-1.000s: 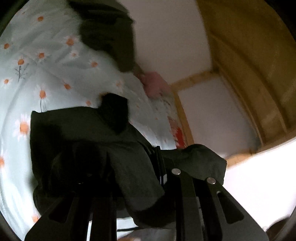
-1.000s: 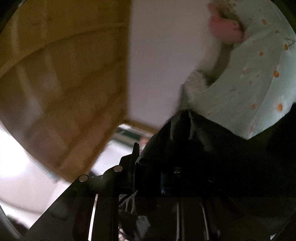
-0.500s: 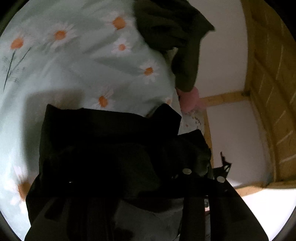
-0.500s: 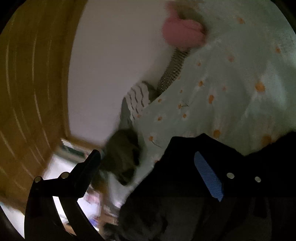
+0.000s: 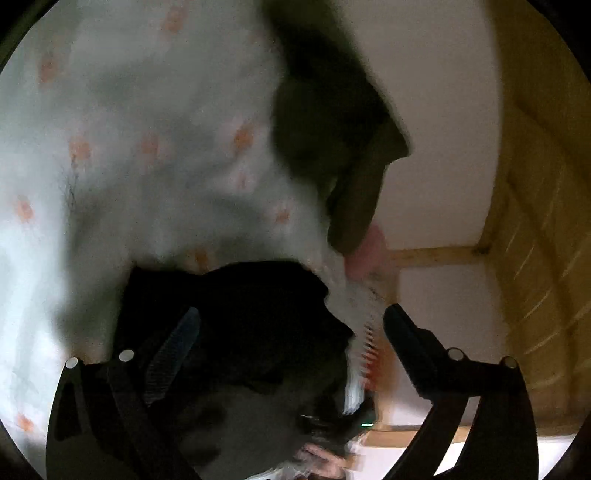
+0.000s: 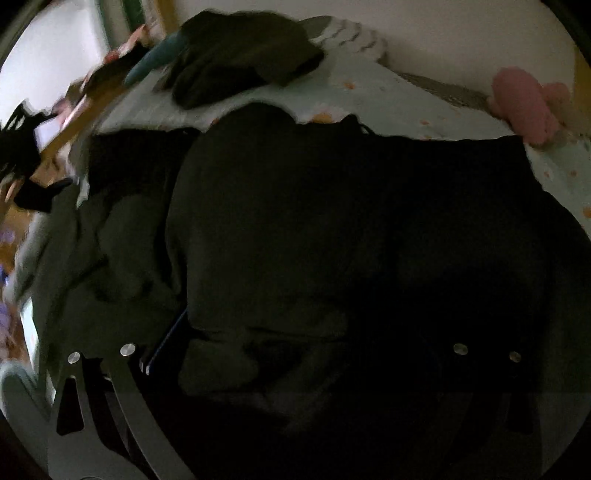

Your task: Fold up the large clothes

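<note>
Left gripper (image 5: 291, 325) jaws opening, nothing pinched; black garment (image 6: 332, 229) lies just ahead under both. Right gripper (image 6: 295, 350) wide, empty, pointing down over it. My guess: fold dropped on the daisy sheet (image 5: 147, 147), so I've let go to regrip.

Spread across bedsheet (image 6: 417, 98): garment (image 6: 332, 229), filling the near and middle part. Beyond garment, farther up the sheet toward the wall: second garment (image 6: 236, 55), apart from the first. Right of garment, at the sheet's far edge by the wall: plush toy (image 6: 524, 103). Behind second garment, against the wall: pillow (image 6: 354, 35). Left of garment, off the sheet's edge: wooden frame (image 6: 74, 122). Over garment's near edge: left gripper (image 5: 291, 328), jaws opening, cloth between but not pinched.
</note>
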Tool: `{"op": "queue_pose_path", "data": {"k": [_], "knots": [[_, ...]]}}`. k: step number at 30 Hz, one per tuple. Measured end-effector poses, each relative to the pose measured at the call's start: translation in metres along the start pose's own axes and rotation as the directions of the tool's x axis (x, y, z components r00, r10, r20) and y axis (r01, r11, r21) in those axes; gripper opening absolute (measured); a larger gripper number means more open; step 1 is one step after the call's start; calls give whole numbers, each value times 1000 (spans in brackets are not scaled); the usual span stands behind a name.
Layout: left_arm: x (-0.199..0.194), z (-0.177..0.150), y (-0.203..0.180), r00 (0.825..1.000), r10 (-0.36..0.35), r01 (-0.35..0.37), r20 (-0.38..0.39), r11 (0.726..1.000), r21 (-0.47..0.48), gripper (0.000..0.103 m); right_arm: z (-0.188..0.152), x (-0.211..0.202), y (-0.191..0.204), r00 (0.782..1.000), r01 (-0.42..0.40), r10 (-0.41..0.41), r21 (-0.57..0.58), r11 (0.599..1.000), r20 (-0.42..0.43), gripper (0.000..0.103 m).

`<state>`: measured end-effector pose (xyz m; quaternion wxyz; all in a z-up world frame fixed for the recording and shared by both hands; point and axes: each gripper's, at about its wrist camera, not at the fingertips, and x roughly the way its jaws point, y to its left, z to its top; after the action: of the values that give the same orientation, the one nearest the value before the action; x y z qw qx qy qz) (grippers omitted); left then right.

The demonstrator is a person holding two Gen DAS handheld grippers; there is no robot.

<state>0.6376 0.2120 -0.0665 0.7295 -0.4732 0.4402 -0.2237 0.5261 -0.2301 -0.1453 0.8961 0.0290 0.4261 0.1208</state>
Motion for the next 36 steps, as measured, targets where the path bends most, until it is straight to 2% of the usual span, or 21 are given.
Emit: {"op": "queue_pose_path", "data": {"k": [1, 3, 4, 6, 8, 10, 11, 12, 13, 14, 15, 16, 17, 18, 20, 25, 28, 32, 36], "knots": [[-5, -7, -16, 1000, -13, 12, 2, 997, 77, 98, 3, 1, -1, 1000, 6, -6, 23, 1000, 2, 100], [2, -23, -38, 998, -39, 47, -51, 984, 170, 98, 13, 11, -5, 999, 37, -36, 59, 998, -10, 100], [14, -40, -55, 996, -28, 49, -88, 969, 243, 98, 14, 17, -5, 999, 51, -50, 80, 995, -17, 100], [42, -69, -74, 991, 60, -15, -116, 934, 356, 98, 25, 23, -7, 997, 72, -69, 151, 986, -23, 100], [77, -106, -87, 977, 199, -137, -82, 870, 474, 98, 29, 21, -9, 998, 56, -56, 203, 978, -4, 100], [114, -139, -89, 931, 361, -323, 42, 768, 553, 98, 35, 0, -10, 996, -1, -22, 255, 967, 87, 100], [127, -146, -86, 914, 399, -371, 76, 743, 556, 98, 35, -13, -8, 992, 11, -44, 263, 965, 121, 100], [143, -152, -81, 886, 449, -432, 115, 711, 555, 98, 34, -22, -8, 988, 47, -83, 261, 964, 129, 100], [163, -156, -71, 846, 509, -501, 158, 660, 560, 98, 30, -35, -7, 980, 125, -159, 249, 960, 121, 100], [178, -159, -63, 812, 552, -548, 189, 611, 572, 98, 25, -40, -8, 975, 177, -203, 226, 958, 96, 100], [186, -161, -56, 788, 575, -577, 220, 565, 590, 99, 21, -39, -9, 975, 190, -210, 211, 959, 75, 100], [193, -165, -51, 767, 584, -602, 266, 513, 611, 99, 10, -29, -13, 976, 211, -216, 182, 960, 11, 100], [194, -166, -49, 756, 585, -616, 294, 486, 620, 99, 3, -17, -15, 973, 229, -226, 155, 961, -36, 100], [199, -169, -47, 746, 584, -629, 321, 460, 626, 99, -10, 4, -13, 962, 267, -262, 64, 962, -74, 100], [204, -168, -44, 734, 590, -642, 336, 442, 626, 99, -23, 17, -14, 955, 294, -291, 30, 955, -63, 100], [205, -173, -37, 695, 632, -672, 344, 400, 623, 99, -21, 35, -13, 938, 325, -316, 45, 945, -141, 101], [206, -179, -33, 693, 639, -670, 334, 398, 627, 99, -38, 26, -11, 937, 316, -305, 41, 948, -170, 101], [191, -203, -28, 684, 651, -674, 329, 390, 628, 99, -69, 7, 2, 935, 324, -311, 50, 945, -173, 101], [150, -244, -19, 683, 653, -672, 326, 388, 631, 99, -109, -20, 22, 938, 312, -301, 43, 949, -174, 101]]}}
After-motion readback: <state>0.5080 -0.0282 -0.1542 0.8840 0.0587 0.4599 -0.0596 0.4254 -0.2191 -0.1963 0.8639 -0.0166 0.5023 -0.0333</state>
